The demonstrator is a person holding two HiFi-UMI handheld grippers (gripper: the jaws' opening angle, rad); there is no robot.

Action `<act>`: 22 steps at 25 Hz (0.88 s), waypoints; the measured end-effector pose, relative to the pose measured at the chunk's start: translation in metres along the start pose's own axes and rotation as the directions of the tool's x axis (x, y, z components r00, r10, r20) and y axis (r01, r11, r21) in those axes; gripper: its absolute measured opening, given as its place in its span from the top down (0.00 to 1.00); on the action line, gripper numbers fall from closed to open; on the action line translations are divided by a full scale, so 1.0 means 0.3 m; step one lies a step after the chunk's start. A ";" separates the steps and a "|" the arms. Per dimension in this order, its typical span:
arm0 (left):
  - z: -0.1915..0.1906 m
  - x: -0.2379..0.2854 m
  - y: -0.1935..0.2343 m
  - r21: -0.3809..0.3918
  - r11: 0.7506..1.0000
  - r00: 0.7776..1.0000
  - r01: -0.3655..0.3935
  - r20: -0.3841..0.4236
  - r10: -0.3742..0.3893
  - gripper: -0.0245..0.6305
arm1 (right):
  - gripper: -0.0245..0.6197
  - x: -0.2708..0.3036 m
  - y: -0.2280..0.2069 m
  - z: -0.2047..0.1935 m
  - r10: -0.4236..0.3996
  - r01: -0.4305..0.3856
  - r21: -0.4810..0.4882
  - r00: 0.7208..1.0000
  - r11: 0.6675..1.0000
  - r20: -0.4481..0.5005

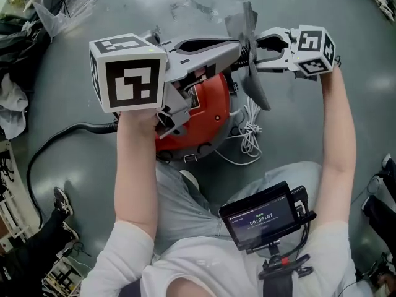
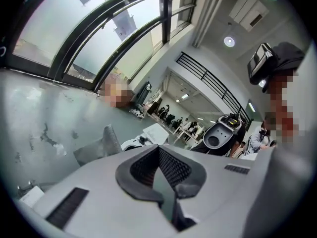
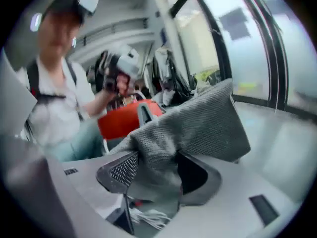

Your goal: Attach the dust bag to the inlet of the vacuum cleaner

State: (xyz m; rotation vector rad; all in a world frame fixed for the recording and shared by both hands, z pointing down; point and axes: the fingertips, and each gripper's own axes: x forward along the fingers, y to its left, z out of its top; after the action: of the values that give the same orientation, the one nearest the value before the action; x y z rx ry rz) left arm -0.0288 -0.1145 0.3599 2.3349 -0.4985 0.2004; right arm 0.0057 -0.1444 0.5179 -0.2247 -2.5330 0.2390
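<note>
The right tongs (image 3: 153,180) clamp the grey dust bag (image 3: 198,123), holding it up above the red vacuum cleaner (image 1: 207,113) on the floor (image 1: 297,129). The left tongs (image 2: 166,182) are narrowed to a slit, tips by the bag.

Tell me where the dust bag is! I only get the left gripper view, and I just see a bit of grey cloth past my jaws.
Observer: The dust bag is clamped in the right gripper, its cloth bunched between the jaws.
Operator: Where's the vacuum?
Observer: The red vacuum cleaner sits on the floor in front of the person, lower than the bag.
Operator: Is the bag on it yet?
Observer: Seemingly not; the right gripper view shows the bag held up in front of the vacuum, apart from it.
</note>
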 end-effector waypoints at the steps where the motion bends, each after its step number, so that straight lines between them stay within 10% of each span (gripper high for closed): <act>1: -0.004 0.000 0.006 0.005 1.000 1.000 -0.002 -0.002 0.002 0.95 | 0.56 0.000 -0.016 0.012 0.104 -0.120 0.188 0.990 0.975 0.095; 5: -0.027 -0.003 0.020 0.012 1.000 1.000 -0.004 -0.016 0.005 0.95 | 0.57 0.031 -0.065 0.025 0.234 -0.486 0.627 0.865 0.609 0.443; 6: -0.026 -0.003 0.020 0.012 1.000 1.000 -0.006 -0.015 0.006 0.95 | 0.57 0.034 -0.061 0.030 0.212 -0.472 0.625 0.869 0.621 0.446; 9: -0.010 -0.004 0.006 0.012 1.000 1.000 -0.004 -0.012 0.005 0.95 | 0.57 0.004 -0.011 0.078 0.041 -0.123 0.253 0.950 0.959 0.309; 10: -0.002 -0.005 -0.005 0.015 1.000 1.000 0.001 -0.012 -0.001 0.95 | 0.57 -0.008 0.010 0.095 -0.021 0.004 0.064 0.963 0.998 0.269; 12: 0.003 -0.007 -0.034 0.038 0.999 0.999 0.027 -0.024 -0.026 0.95 | 0.57 -0.016 0.037 0.120 -0.071 0.115 -0.201 0.975 0.973 0.212; 14: -0.024 -0.003 -0.057 0.094 0.994 0.997 0.064 -0.055 -0.059 0.95 | 0.57 0.003 0.033 0.111 -0.041 0.089 -0.267 0.983 0.960 0.180; 17: -0.084 0.019 -0.041 0.201 0.979 0.995 0.037 -0.096 -0.017 0.95 | 0.57 0.036 -0.027 0.069 0.095 -0.140 0.141 0.953 0.980 0.287; 19: -0.121 0.051 -0.018 0.288 0.957 0.986 -0.036 -0.146 0.081 0.95 | 0.57 0.036 -0.055 0.058 0.125 -0.303 0.417 0.907 0.857 0.402; 21: -0.141 0.069 -0.025 0.347 0.936 0.972 -0.049 -0.197 0.124 0.95 | 0.57 0.023 -0.044 0.067 0.115 -0.310 0.475 0.912 0.824 0.395; 22: -0.134 0.065 -0.035 0.343 0.939 0.973 -0.037 -0.200 0.112 0.95 | 0.57 0.014 -0.024 0.078 0.106 -0.244 0.403 0.936 0.882 0.336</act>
State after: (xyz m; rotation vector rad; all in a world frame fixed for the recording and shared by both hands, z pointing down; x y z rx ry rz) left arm -0.0067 -0.0854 0.3878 2.5849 -0.4733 0.6144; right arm -0.0116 -0.1534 0.5026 -0.2553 -2.6727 0.9778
